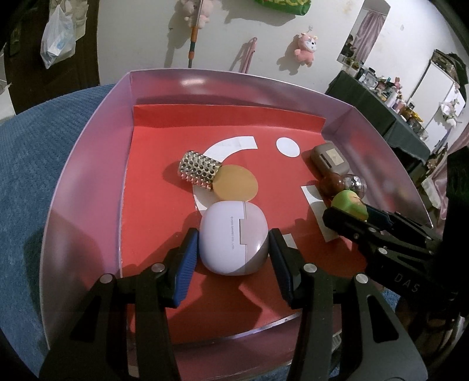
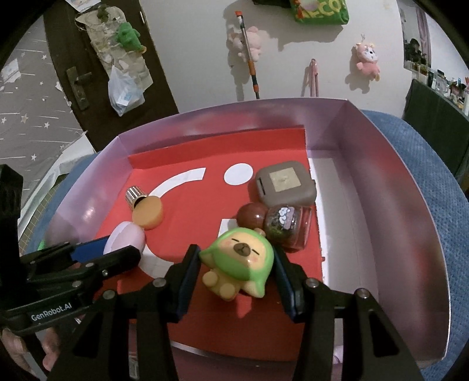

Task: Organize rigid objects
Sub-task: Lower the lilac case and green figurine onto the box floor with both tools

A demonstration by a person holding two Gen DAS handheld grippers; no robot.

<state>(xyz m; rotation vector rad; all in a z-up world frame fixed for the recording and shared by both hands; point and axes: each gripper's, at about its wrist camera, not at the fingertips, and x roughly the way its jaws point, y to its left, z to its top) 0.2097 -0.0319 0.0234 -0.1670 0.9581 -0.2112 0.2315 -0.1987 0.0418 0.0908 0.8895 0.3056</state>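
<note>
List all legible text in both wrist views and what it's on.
"GenRobot.AI": body of the left gripper.
"DAS", cut off by the frame: body of the right gripper.
Small print along the lilac case: too small to read reliably.
Green bag on the wall: lettering cropped, unreadable.

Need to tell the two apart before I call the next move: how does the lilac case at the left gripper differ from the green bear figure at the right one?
The lilac case is a smooth, plain rounded pebble lying flat; the green bear figure is sculpted, with a hood, a face and paws, and lies tilted. The case sits apart from the right-side cluster; the figure sits against the brown ball. Both rest on the red liner between blue-padded fingers, left gripper and right gripper.
</note>
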